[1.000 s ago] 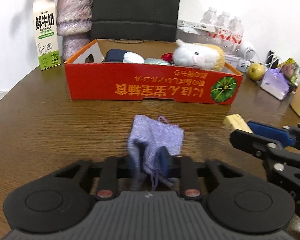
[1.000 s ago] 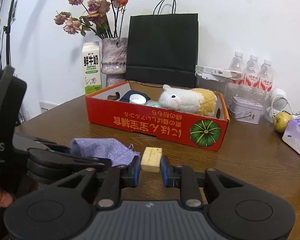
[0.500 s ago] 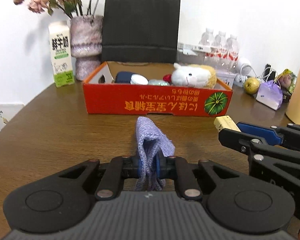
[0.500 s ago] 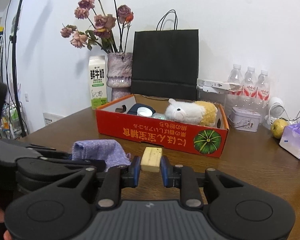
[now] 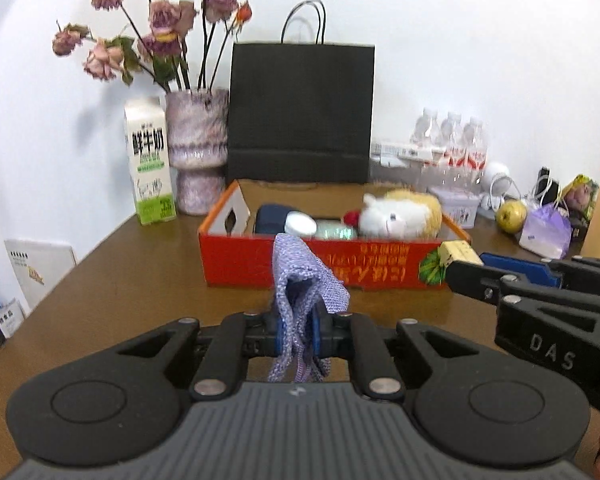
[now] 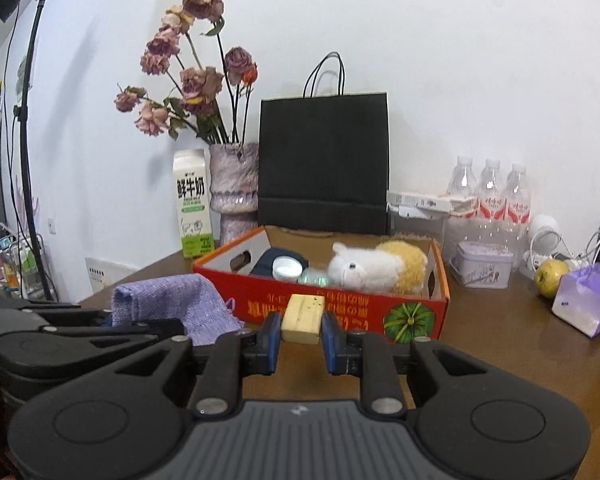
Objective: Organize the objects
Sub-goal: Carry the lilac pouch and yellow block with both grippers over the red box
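My left gripper [image 5: 298, 330] is shut on a purple knitted pouch [image 5: 300, 280], which hangs off the table in front of the red cardboard box [image 5: 244, 264]. From the right wrist view the same pouch [image 6: 172, 304] shows at the left, pinched in the left gripper. My right gripper [image 6: 300, 334] is shut on a pale yellow block [image 6: 303, 318], held above the table; that block [image 5: 458, 252] also appears at the right of the left wrist view. The red box [image 6: 340, 312] holds a white and yellow plush toy [image 6: 376, 266], a dark blue item and a white lid.
Behind the box stand a black paper bag [image 6: 324, 160], a vase of dried roses [image 6: 234, 184] and a milk carton [image 6: 192, 208]. Water bottles [image 6: 488, 196], a lilac tin [image 6: 484, 264], an apple [image 6: 550, 278] and a purple packet [image 6: 584, 304] crowd the right side of the brown table [image 6: 500, 340].
Both grippers have risen with their loads. The pouch has come up off the table and now hangs from the left gripper. The box appears lower and farther in both views.
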A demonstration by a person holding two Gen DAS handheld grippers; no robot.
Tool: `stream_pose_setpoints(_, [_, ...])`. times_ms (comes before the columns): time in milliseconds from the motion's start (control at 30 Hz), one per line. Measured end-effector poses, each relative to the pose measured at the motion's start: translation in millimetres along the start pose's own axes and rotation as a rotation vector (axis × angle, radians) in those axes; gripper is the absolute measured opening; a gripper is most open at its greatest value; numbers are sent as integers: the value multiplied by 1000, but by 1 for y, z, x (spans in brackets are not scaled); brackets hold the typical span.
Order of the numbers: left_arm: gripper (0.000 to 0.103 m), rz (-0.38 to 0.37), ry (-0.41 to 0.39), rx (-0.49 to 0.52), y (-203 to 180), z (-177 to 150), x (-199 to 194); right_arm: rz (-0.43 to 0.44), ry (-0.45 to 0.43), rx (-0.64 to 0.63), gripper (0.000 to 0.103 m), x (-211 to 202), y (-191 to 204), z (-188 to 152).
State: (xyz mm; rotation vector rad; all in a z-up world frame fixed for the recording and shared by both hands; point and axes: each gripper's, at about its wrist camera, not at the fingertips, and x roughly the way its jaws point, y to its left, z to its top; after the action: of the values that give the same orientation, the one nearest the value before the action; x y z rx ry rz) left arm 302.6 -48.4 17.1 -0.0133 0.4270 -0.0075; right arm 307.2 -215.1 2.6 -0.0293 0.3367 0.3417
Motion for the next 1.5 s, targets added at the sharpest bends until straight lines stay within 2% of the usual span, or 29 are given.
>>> stream_pose_setpoints(233, [13,-7,-39,-18,3,23,5,-7,-30,-4,20,13,1,22])
stream_pose_setpoints(533, [13,-1,-59,-39,3,47,35,-5,-60,9,20,45,-1,40])
stream_pose_setpoints(967, [13,-4,-44,-59,8,68,93,15,-47,14,20,101,-18,53])
stream_pose_setpoints(1500, [13,1,-40,-50,4,96,169,-12,-25,-6,20,179,-47,71])
